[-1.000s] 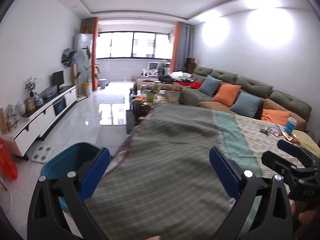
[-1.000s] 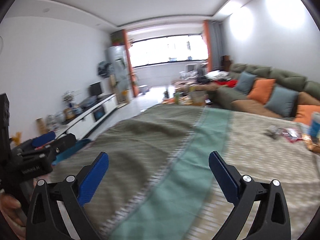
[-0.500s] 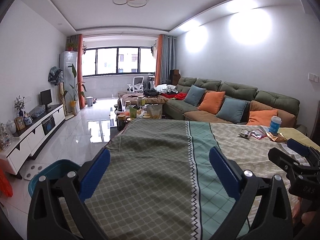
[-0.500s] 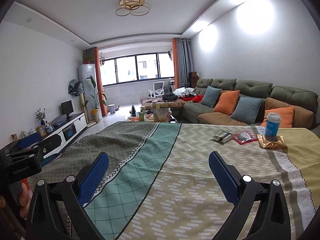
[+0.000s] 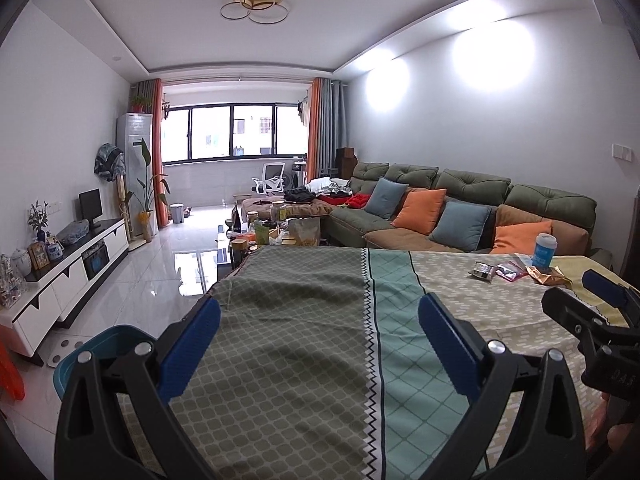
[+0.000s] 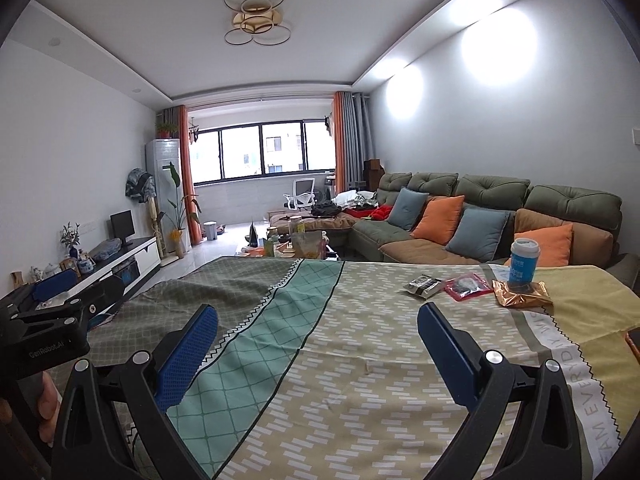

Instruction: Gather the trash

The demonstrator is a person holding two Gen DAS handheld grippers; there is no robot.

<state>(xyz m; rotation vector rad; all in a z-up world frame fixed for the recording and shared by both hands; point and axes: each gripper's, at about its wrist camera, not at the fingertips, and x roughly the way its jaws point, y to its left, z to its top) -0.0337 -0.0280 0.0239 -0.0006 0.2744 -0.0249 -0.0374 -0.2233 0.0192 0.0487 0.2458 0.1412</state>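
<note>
Trash lies on the far right of the cloth-covered table [image 6: 360, 344]: a silver-black wrapper [image 6: 423, 286], a red packet [image 6: 468, 286], a crumpled gold wrapper [image 6: 522, 295] and a blue paper cup [image 6: 523, 264] standing on it. They also show in the left wrist view: the wrapper [image 5: 483, 271], the packet [image 5: 510, 271], the gold wrapper [image 5: 548, 276], the cup [image 5: 544, 250]. A teal bin [image 5: 102, 354] stands on the floor by the table's left edge. My left gripper [image 5: 319, 344] and right gripper [image 6: 318, 350] are open and empty over the near table.
A green sofa [image 6: 496, 208] with orange and blue cushions runs along the right wall. A cluttered coffee table [image 5: 276, 232] stands beyond the table. A white TV cabinet [image 5: 68, 268] lines the left wall. An orange-edged object [image 6: 633, 340] lies at the table's right edge.
Both grippers have tilted up and drawn back, so more of the table and the trash is in view. Jaws stay open.
</note>
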